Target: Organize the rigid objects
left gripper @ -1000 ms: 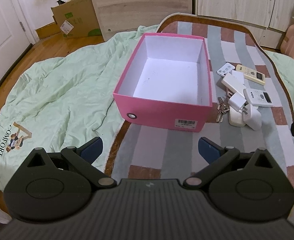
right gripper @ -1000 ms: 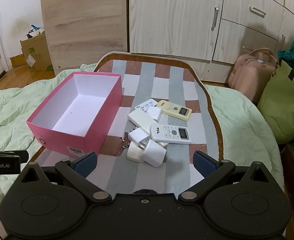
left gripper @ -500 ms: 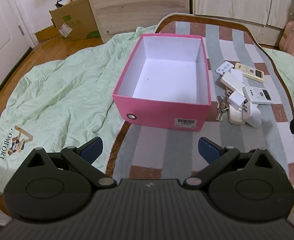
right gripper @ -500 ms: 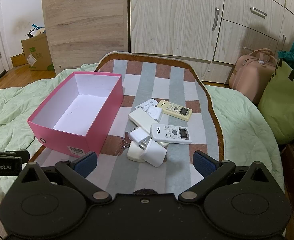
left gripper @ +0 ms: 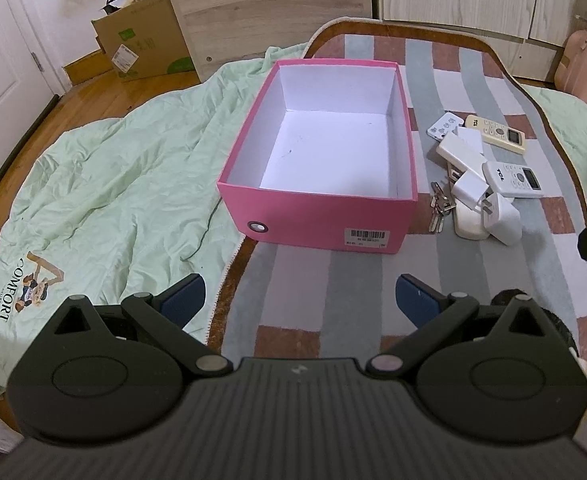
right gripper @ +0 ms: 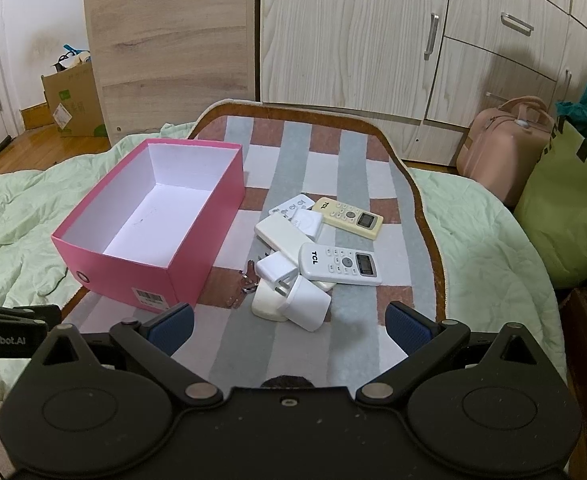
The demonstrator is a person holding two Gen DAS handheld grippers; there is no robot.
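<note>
While both tongs hover level over the striped rug (left gripper: 325, 272), left tongs (left gripper: 299, 300) and right tongs (right gripper: 289, 320) are spread wide apart, gripping nothing. Pink box (left gripper: 317, 216) sits on rug, lidless, white inside, nothing in it. Just right of box, a pile: white remote (right gripper: 339, 264), yellowish remote (right gripper: 351, 216), white chargers (right gripper: 303, 304), keys (right gripper: 247, 278), overlapping and touching. Green blanket (left gripper: 105, 184) lies left of rug.
</note>
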